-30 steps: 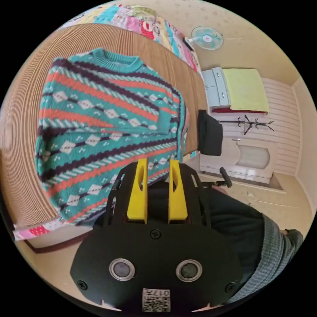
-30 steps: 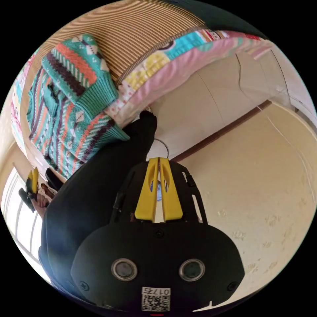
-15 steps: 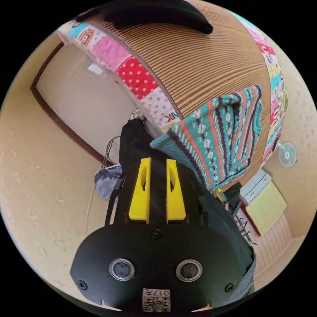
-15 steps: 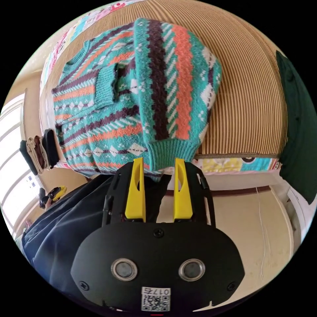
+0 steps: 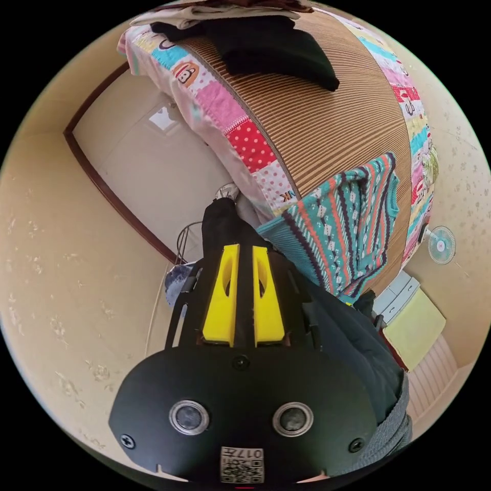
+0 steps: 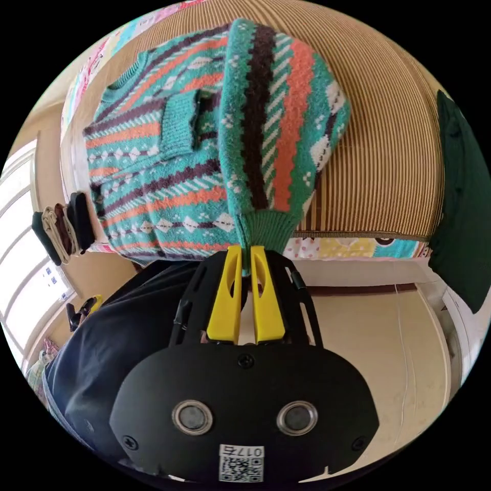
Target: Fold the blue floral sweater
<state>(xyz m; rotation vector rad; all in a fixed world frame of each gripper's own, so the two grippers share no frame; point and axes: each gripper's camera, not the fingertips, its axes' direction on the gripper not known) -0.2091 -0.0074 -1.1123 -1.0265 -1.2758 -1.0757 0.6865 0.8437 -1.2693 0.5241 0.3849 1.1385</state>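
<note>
Right hand-held gripper (image 6: pixel 244 261) is pinching the sweater's cuff (image 6: pixel 266 229) at the bed's (image 6: pixel 378 169) edge.

We are seeing the right hand-held gripper with its yellow jaws nearly together, clamping the ribbed cuff of one sleeve (image 6: pixel 276 117). That sleeve is running straight away from the jaws, its long axis lying across the striped bed cover beside the sweater (image 6: pixel 153 169) body, which is spreading flat toward the collar. The left hand-held gripper (image 5: pixel 245 263) is hovering off the bed with narrow jaws gripping nothing, the sweater (image 5: pixel 348 225) lying well apart from it. We are judging the right hand nearer, so carrying the sleeve over the body falls to it.
</note>
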